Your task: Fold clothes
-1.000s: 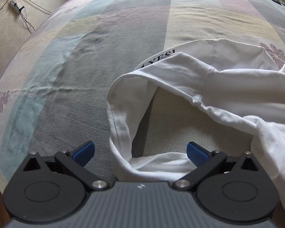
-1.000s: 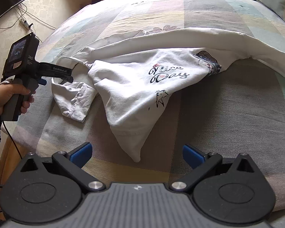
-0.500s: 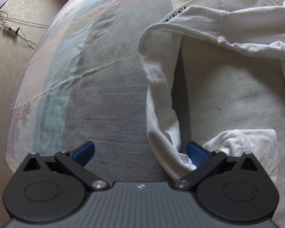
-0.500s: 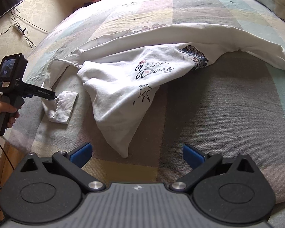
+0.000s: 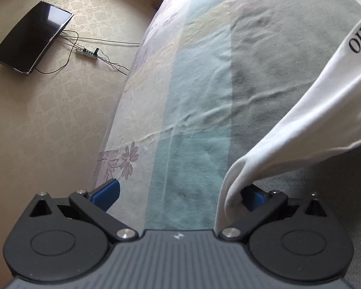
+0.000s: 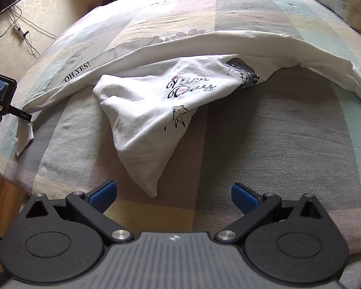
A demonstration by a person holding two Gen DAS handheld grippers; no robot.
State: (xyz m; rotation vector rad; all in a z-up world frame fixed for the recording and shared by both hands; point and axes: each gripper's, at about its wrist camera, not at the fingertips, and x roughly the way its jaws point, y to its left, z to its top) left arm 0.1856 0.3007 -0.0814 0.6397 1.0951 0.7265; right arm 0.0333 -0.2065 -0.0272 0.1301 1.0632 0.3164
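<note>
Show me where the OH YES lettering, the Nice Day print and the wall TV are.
OH, YES! lettering (image 6: pixel 77 71): right wrist view, on the white sleeve.
Nice Day print (image 6: pixel 190 87): right wrist view, middle of the script.
TV (image 5: pixel 32 40): left wrist view, centre of the dark screen.

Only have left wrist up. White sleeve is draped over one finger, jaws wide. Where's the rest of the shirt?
Observer: In the right wrist view the shirt body lies bunched mid-bed, "Nice Day" print up, with one corner pointing toward the right gripper.
Operator: Does the sleeve end go past my gripper?
Observer: Yes. The sleeve runs out from the body to the left gripper, and its cuff droops below it at the edge of the bed.
Operator: Right gripper holding anything?
Observer: No. Its jaws are open and empty over the bed, just short of that shirt corner.
</note>
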